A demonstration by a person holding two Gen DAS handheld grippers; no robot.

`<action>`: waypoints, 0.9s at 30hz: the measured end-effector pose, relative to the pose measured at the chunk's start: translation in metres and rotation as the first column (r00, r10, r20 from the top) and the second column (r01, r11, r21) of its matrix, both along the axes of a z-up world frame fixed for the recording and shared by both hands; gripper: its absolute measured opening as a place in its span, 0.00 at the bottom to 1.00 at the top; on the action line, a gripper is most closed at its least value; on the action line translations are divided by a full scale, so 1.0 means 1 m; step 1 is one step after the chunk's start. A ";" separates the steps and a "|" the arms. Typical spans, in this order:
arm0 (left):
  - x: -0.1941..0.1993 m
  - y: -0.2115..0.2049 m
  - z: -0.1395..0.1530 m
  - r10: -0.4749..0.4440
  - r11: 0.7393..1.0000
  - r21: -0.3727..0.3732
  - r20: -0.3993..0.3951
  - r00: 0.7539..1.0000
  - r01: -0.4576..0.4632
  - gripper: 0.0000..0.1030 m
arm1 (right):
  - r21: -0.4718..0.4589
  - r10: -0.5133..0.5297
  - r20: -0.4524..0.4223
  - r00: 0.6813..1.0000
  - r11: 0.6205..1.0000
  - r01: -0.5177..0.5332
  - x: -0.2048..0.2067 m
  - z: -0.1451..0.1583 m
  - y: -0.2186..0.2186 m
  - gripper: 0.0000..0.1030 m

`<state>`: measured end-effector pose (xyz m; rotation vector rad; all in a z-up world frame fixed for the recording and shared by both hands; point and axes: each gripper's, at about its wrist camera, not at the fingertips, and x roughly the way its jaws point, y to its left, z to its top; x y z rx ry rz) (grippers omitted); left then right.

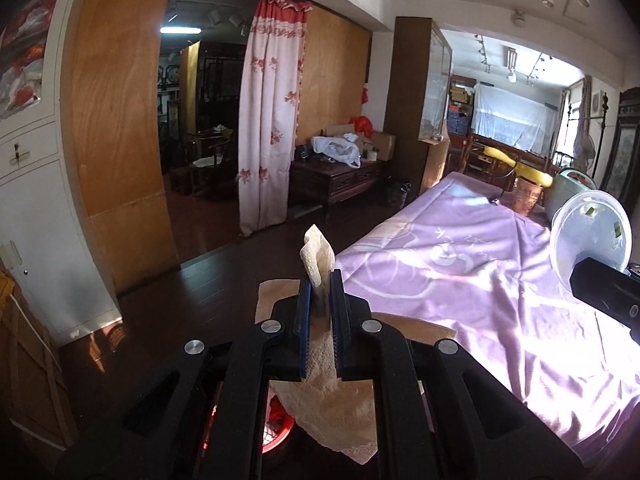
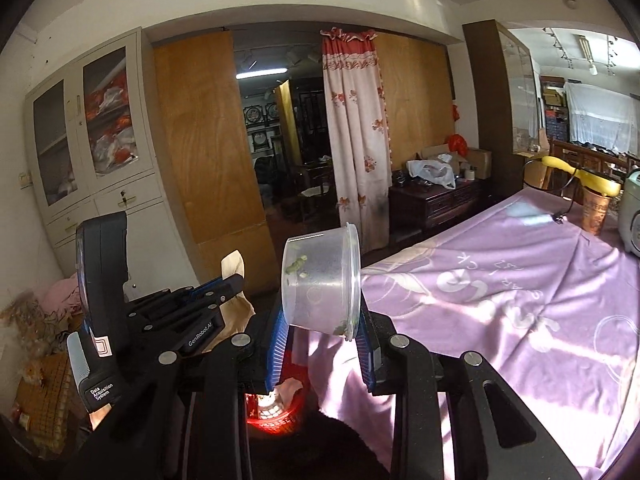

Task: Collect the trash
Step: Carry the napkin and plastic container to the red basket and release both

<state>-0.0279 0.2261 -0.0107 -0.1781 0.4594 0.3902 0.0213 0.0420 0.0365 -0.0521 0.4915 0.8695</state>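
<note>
Item 1, left gripper (image 1: 320,280): jaws nearly together, clamped on a crumpled paper towel (image 1: 318,258). One end stands up past the fingertips and the longer tail hangs below the jaws. I judge the pinch is near the middle so the sheet cannot slip out while carried.

Item 2, right gripper (image 2: 320,328): jaws part-way apart, closed on a clear plastic tub (image 2: 320,280) near its rim. The tub lies tipped on its side, mouth to the right in the right wrist view, with green food scraps (image 2: 296,266) stuck to the inner wall. Gripping at the rim, I judge, leaves the tub free to be upended.

Item 3, red basket (image 2: 276,416): low on the floor, seen through the gap under each gripper's jaws. I take it for the trash bin, which would explain why I hold both grippers over the edge of the bed, pointing downward. Neither piece of trash is in it yet.

Item 4, purple bedspread (image 1: 460,272): to the right of both grippers, sunlit; at its far end a copper-coloured cup (image 1: 526,198).

View notes: the left wrist view shows the tub's round open mouth (image 1: 590,236) face-on. The right wrist view shows the left gripper (image 2: 230,282) from the side, its towel poking out, plus a glass-door cabinet (image 2: 92,120) which the left wrist view barely catches.
</note>
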 end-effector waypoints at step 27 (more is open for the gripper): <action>-0.013 0.163 -0.130 0.137 0.944 -0.250 -0.303 0.943 -0.217 0.12 | -0.193 0.209 -0.296 0.932 0.942 -0.273 0.022 -0.116 0.178 0.30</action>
